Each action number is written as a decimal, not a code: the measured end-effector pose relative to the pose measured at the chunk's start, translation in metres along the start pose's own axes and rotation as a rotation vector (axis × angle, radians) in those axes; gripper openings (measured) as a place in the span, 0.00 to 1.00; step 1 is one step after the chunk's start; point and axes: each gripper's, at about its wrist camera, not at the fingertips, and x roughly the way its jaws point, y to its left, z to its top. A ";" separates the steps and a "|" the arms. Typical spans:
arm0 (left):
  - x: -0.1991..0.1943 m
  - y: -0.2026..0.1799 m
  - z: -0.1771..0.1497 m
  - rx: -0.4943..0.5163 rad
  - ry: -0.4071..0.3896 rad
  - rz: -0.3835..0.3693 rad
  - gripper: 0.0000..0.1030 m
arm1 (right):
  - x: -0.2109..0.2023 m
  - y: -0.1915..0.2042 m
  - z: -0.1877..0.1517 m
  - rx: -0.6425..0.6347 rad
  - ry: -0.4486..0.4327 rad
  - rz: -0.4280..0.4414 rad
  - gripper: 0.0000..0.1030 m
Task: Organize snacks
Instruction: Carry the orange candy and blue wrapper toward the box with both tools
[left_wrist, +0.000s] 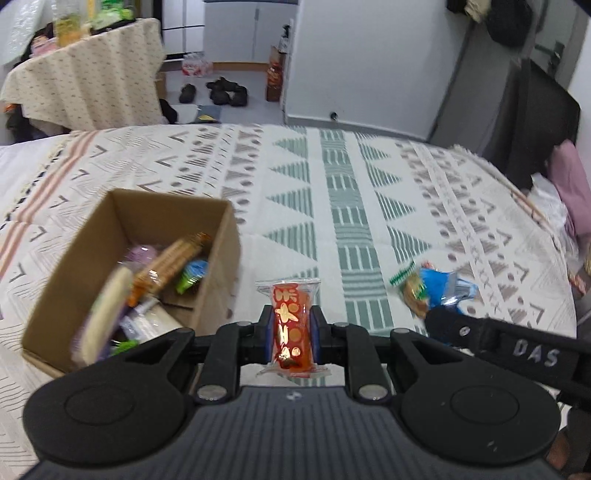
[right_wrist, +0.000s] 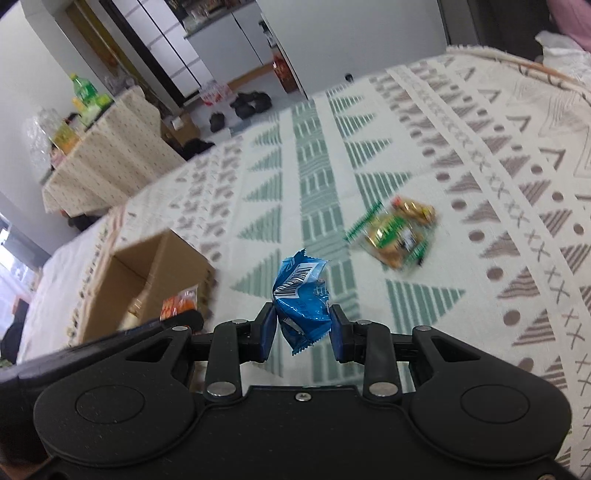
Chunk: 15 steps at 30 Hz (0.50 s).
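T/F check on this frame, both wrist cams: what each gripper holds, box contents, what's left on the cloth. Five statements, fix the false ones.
1. The left gripper is shut on a red snack packet. True.
2. The right gripper is empty. False: it is clamped on a crumpled blue snack packet.
3. The cardboard box is empty. False: several wrapped snacks already lie inside it.
4. A green and gold snack packet lies on the patterned cloth, outside the box. True.
5. The box stands to the right of both grippers. False: in both wrist views it sits to the left.
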 end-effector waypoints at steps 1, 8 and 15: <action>-0.003 0.004 0.002 -0.010 -0.006 0.006 0.17 | -0.003 0.004 0.003 -0.001 -0.013 0.006 0.29; -0.025 0.034 0.018 -0.084 -0.039 0.032 0.17 | -0.020 0.023 0.018 -0.017 -0.077 0.035 0.29; -0.040 0.071 0.026 -0.151 -0.053 0.067 0.17 | -0.027 0.049 0.024 -0.065 -0.105 0.076 0.29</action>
